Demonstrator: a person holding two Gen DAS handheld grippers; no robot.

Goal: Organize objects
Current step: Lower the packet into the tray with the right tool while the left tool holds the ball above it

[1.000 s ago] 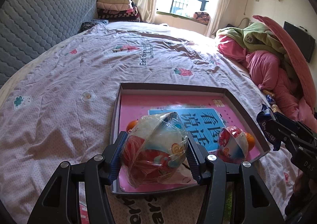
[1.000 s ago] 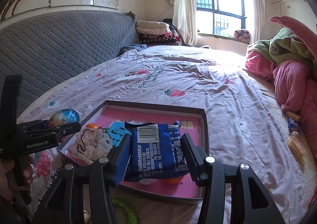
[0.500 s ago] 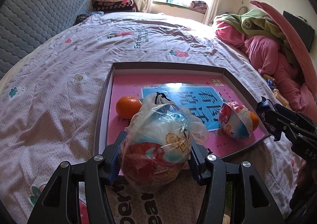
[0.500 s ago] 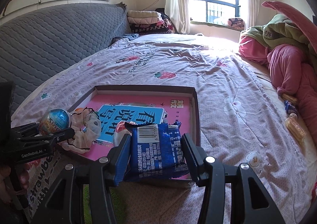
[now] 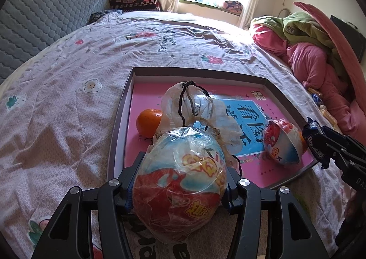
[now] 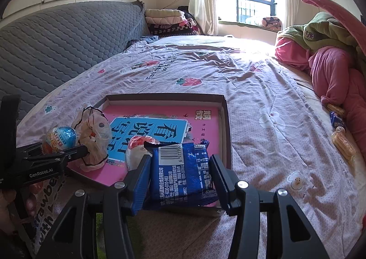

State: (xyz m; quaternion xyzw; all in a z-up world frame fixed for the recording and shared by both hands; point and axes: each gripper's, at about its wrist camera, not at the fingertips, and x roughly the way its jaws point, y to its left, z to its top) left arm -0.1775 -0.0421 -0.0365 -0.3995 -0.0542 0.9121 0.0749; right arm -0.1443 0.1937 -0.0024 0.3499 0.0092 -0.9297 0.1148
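Left gripper (image 5: 180, 181), fingers clamped on a plastic-wrapped toy egg (image 5: 179, 185) at the near edge of the shallow box (image 5: 119, 135) on the bed (image 5: 68, 89). Right gripper (image 6: 179, 178), fingers pinching a blue snack packet (image 6: 180, 174) over the box's near right corner. Inside the box: an orange (image 5: 148, 122), a drawstring pouch (image 5: 192, 107), a second wrapped egg (image 5: 282, 144).
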